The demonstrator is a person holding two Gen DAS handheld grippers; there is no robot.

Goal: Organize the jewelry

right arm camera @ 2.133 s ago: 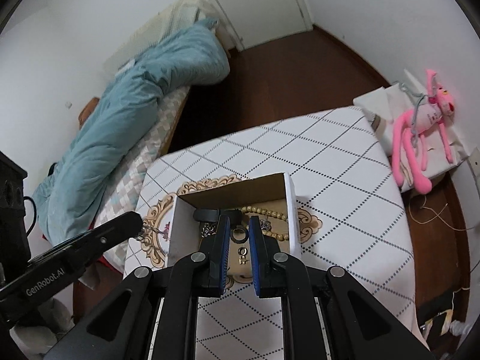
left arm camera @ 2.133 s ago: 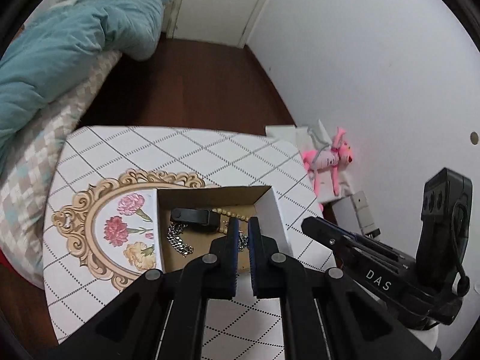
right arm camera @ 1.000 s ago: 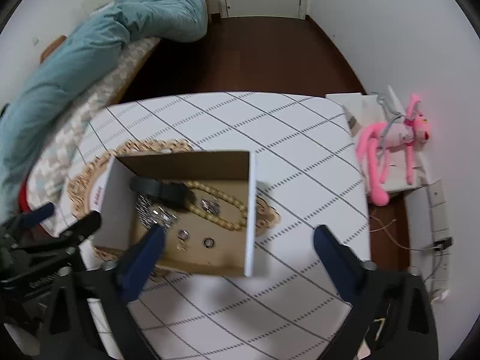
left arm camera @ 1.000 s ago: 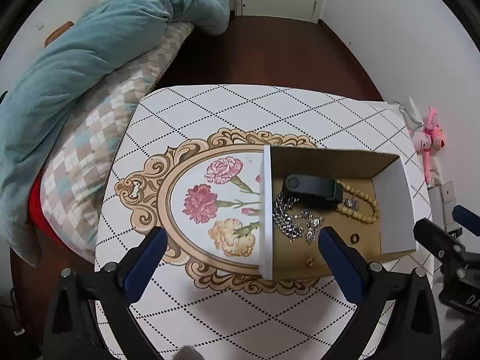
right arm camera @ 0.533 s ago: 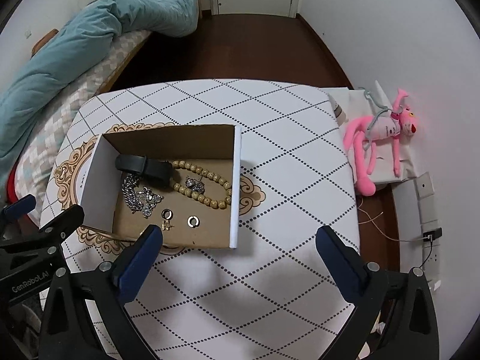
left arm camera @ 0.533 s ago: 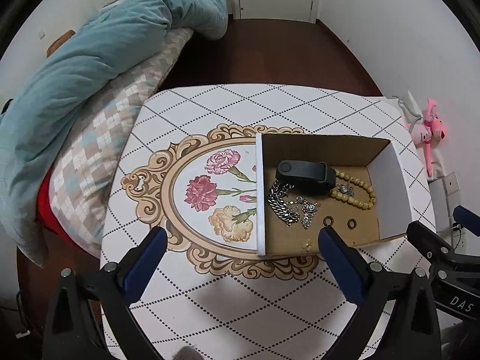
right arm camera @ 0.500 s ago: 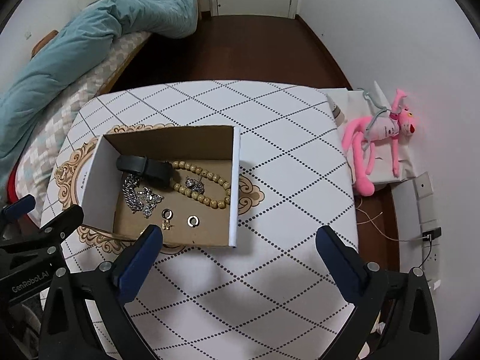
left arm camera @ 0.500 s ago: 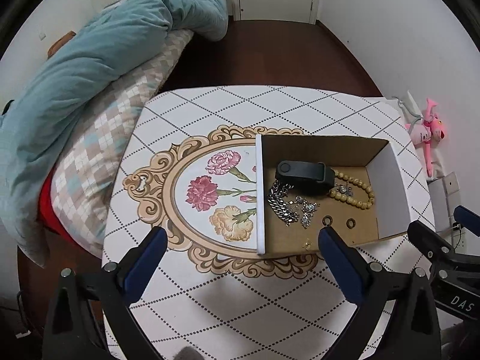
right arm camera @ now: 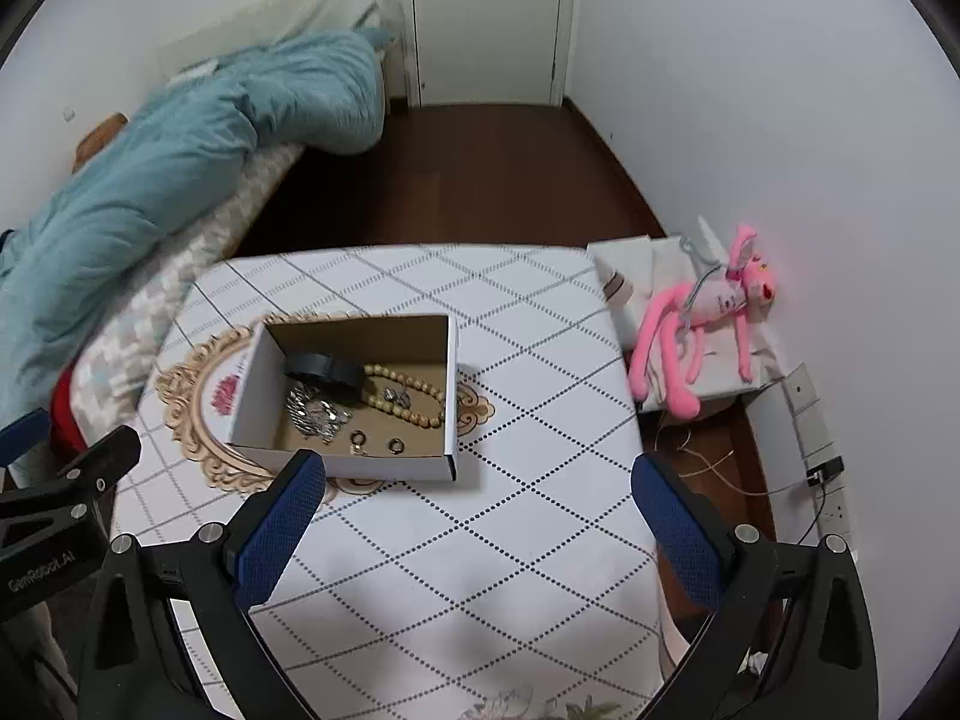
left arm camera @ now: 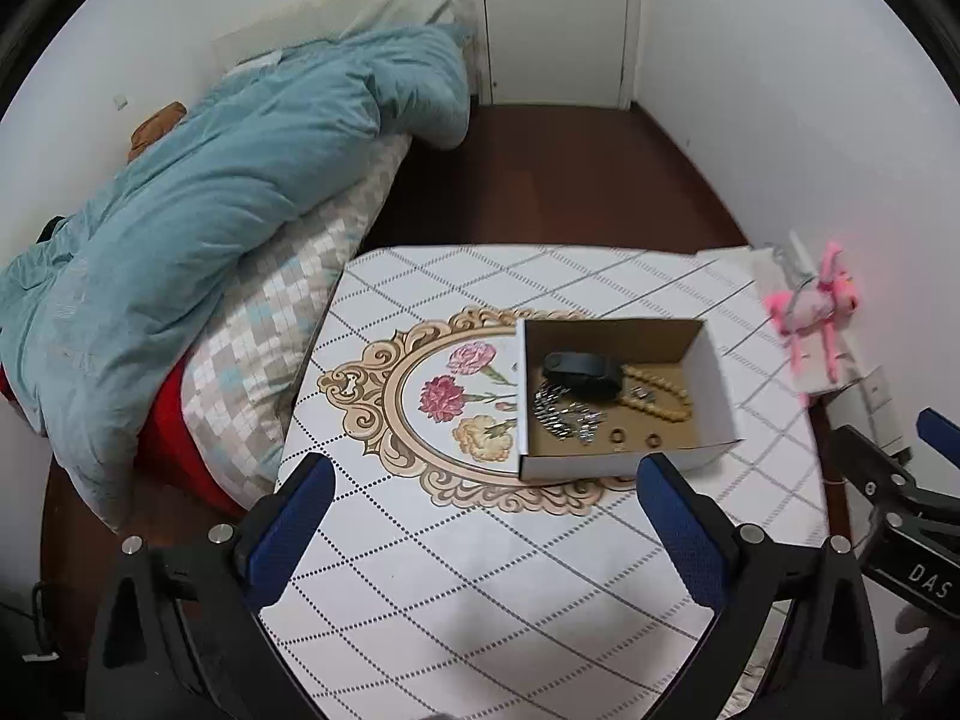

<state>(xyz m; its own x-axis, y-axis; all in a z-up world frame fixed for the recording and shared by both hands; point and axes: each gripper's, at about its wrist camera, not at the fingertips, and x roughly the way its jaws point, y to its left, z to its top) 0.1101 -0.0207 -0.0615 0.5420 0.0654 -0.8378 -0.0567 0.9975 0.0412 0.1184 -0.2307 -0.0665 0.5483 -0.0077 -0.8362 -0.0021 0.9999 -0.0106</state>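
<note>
An open white cardboard box (left arm camera: 720, 384) (right arm camera: 451, 396) sits on the patterned table (left arm camera: 456, 588) (right arm camera: 480, 552). Inside lie a black band (left arm camera: 581, 367) (right arm camera: 324, 369), a beige bead bracelet (left arm camera: 660, 402) (right arm camera: 414, 401), a silver chain (left arm camera: 558, 411) (right arm camera: 312, 411) and two small rings (left arm camera: 633, 437) (right arm camera: 375, 441). My left gripper (left arm camera: 480, 498) is wide open and empty, held above the table's near side, short of the box. My right gripper (right arm camera: 474, 498) is wide open and empty, also back from the box.
A bed with a teal duvet (left arm camera: 198, 192) (right arm camera: 180, 138) stands left of the table. A pink plush toy (left arm camera: 813, 306) (right arm camera: 702, 312) lies on a white stand at the right. A white door (right arm camera: 486, 18) and dark wood floor are behind.
Both grippers opened wide from shut and pulled back and up from the box. The view now takes in more of the room. The jewelry lies in the box.
</note>
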